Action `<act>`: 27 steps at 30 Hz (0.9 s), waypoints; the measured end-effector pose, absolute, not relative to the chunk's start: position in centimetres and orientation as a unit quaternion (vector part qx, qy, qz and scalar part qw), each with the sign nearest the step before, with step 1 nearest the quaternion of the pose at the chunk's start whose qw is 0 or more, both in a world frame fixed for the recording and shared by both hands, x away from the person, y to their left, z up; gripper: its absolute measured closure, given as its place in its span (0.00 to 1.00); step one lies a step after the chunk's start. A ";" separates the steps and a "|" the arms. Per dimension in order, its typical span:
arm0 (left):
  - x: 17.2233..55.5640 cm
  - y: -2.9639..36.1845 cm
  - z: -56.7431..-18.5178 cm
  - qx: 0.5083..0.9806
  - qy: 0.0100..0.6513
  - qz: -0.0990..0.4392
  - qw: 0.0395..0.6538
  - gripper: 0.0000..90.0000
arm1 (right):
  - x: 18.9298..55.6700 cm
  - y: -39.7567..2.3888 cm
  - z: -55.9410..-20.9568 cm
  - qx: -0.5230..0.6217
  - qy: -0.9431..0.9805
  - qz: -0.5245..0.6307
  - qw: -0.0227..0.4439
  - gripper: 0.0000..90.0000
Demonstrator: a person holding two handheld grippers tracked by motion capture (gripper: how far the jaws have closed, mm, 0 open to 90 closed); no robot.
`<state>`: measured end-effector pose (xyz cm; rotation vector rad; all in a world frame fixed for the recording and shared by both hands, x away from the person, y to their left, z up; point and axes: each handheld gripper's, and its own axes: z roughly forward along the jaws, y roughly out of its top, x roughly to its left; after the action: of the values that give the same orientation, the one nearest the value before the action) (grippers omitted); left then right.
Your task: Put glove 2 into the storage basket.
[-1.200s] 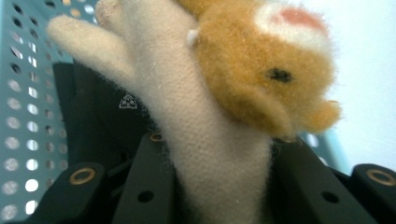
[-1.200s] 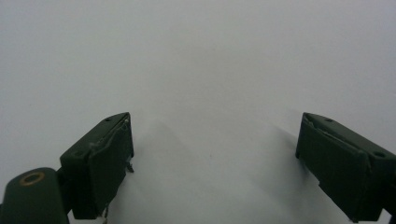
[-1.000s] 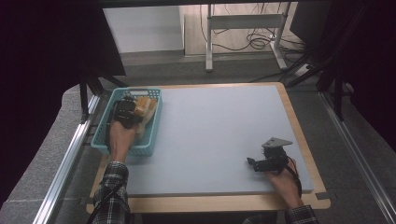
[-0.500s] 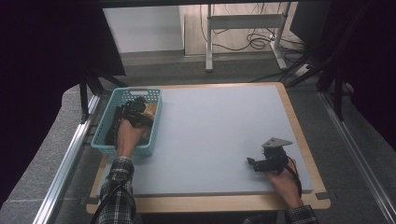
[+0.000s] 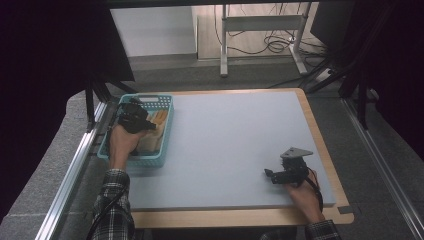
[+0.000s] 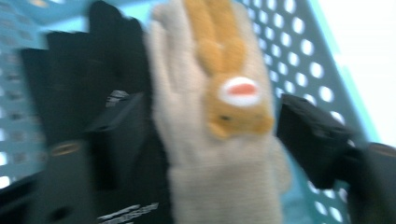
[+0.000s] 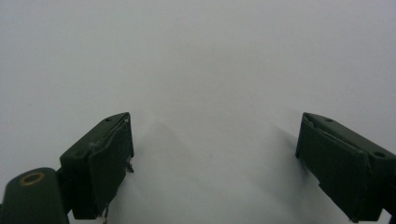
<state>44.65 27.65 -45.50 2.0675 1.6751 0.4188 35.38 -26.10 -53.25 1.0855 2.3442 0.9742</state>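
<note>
A teal perforated basket (image 5: pixel 150 98) sits at the mat's left edge. My left gripper (image 5: pixel 136 118) is down inside it, held by a hand in a plaid sleeve. In the left gripper view, a beige knit glove (image 6: pixel 219 177) with an orange animal face lies between the jaws of that gripper (image 6: pixel 217 135), which stand apart, open. A black glove (image 6: pixel 93 70) lies to its left against the basket wall (image 6: pixel 299 46). My right gripper (image 5: pixel 274 176) rests low over the mat at the near right, open (image 7: pixel 215 158) with nothing between its jaws.
The pale blue mat (image 5: pixel 235 135) covers a wooden table with a metal rail (image 5: pixel 75 165) along its left side. A desk frame and cables (image 5: pixel 260 35) stand on the floor beyond the far edge.
My left gripper has shifted a little inside the basket, ending over the beige glove. The right gripper has stayed where it was.
</note>
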 end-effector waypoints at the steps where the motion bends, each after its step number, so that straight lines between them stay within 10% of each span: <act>1: 44.6 27.9 -45.5 0.745 0.609 0.160 0.218 0.49 | 35.4 -26.1 -53.2 0.386 0.834 0.347 0.189 0.12; 7: 45.6 28.1 -47.6 0.742 0.629 0.172 0.157 0.92 | 35.4 -26.1 -53.2 0.386 0.834 0.347 0.189 0.12; 27: 47.2 26.1 -49.6 0.746 0.627 0.128 0.181 0.95 | 35.4 -26.1 -53.3 0.386 0.834 0.347 0.189 0.12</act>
<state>47.25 26.06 -49.57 2.1080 1.7715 0.3623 35.39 -26.10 -53.25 1.0854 2.3440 0.9750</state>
